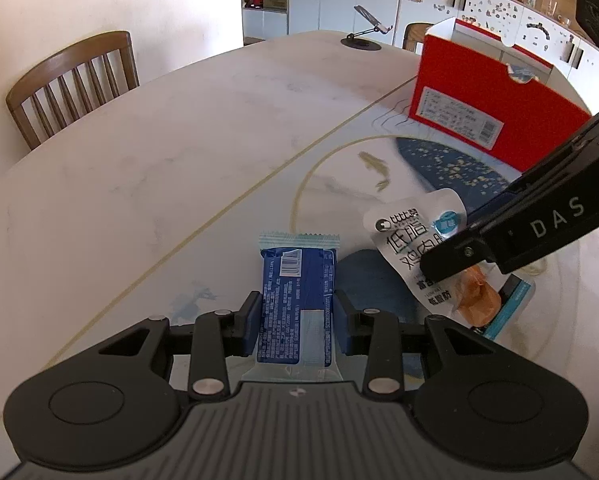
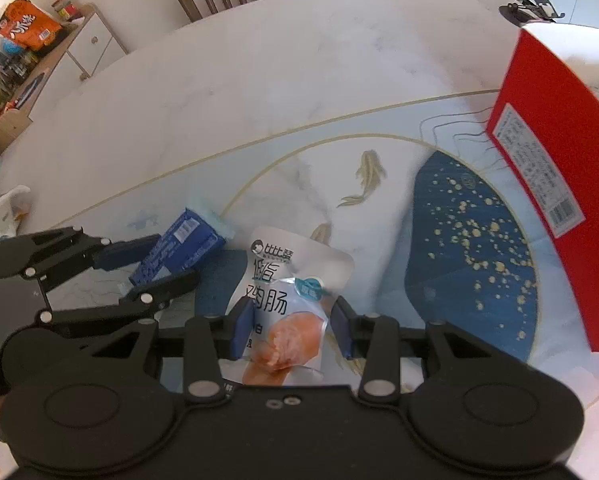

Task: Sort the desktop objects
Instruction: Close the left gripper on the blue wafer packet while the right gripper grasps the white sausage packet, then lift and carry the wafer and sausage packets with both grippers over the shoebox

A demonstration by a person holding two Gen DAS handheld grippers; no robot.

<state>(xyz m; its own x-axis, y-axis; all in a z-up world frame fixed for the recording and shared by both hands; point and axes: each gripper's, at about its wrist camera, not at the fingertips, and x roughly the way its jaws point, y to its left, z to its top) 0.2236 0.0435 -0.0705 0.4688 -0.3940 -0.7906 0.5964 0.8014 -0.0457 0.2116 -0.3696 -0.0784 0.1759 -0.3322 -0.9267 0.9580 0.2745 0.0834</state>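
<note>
My left gripper (image 1: 295, 312) is shut on a blue snack packet (image 1: 295, 280) with a barcode, held just above the table; both also show in the right wrist view, the gripper (image 2: 151, 264) and the packet (image 2: 183, 246). My right gripper (image 2: 287, 324) is shut on a white chicken sausage pouch (image 2: 287, 280) with an orange picture. In the left wrist view the pouch (image 1: 403, 240) hangs from the right gripper's black fingers (image 1: 459, 252). A red open-topped box (image 1: 487, 96) stands at the far right, also seen in the right wrist view (image 2: 555, 184).
The white marble table (image 1: 179, 140) has a round blue-and-gold fish mat (image 2: 467, 248). A wooden chair (image 1: 71, 84) stands behind the table. A black phone stand (image 1: 363, 36) sits at the far edge. A side cabinet (image 2: 71, 52) with snacks is at the left.
</note>
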